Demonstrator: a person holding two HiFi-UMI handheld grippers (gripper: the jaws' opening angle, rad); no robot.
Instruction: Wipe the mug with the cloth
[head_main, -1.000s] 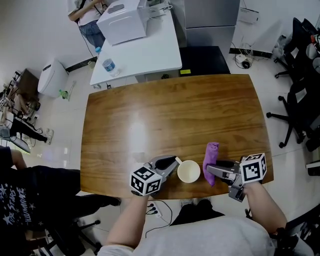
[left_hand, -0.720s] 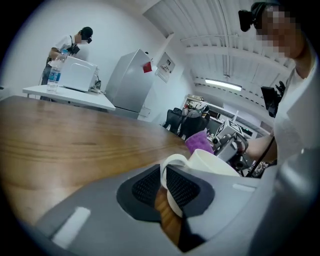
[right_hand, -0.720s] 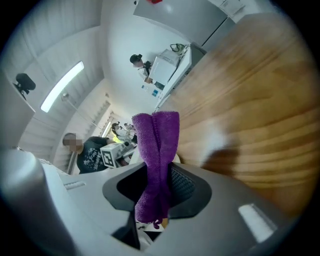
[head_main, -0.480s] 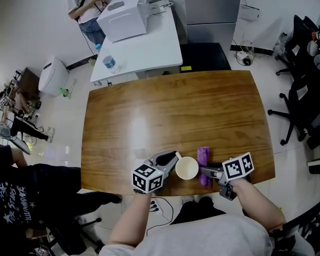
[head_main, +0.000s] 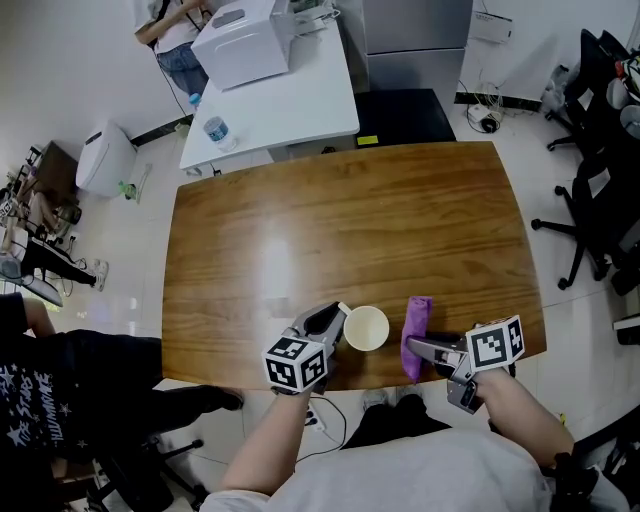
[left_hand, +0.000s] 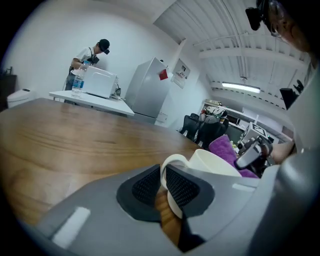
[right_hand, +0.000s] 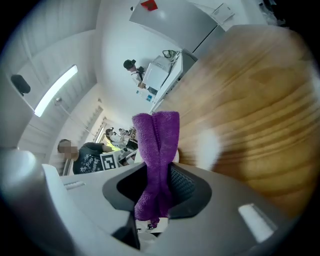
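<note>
A white mug (head_main: 366, 328) stands near the front edge of the wooden table (head_main: 340, 230). My left gripper (head_main: 331, 322) is shut on the mug's handle (left_hand: 168, 165); in the left gripper view both dark pads clamp the handle loop. My right gripper (head_main: 421, 349) is shut on a purple cloth (head_main: 415, 334), which hangs folded a short way right of the mug, apart from it. In the right gripper view the cloth (right_hand: 157, 145) stands up between the pads and hides much of what lies behind it. The left gripper view shows the cloth (left_hand: 226, 149) just beyond the mug (left_hand: 216, 163).
A white side table (head_main: 290, 100) behind the wooden one carries a water bottle (head_main: 216, 130) and a white machine (head_main: 245, 42); a person stands by it. Office chairs (head_main: 600, 190) are at the right. Another person in a dark shirt (head_main: 40, 400) sits at the left.
The right gripper brought the cloth left against the mug's side, then drew it back to the right. The mug and left gripper shifted slightly left and away from me.
</note>
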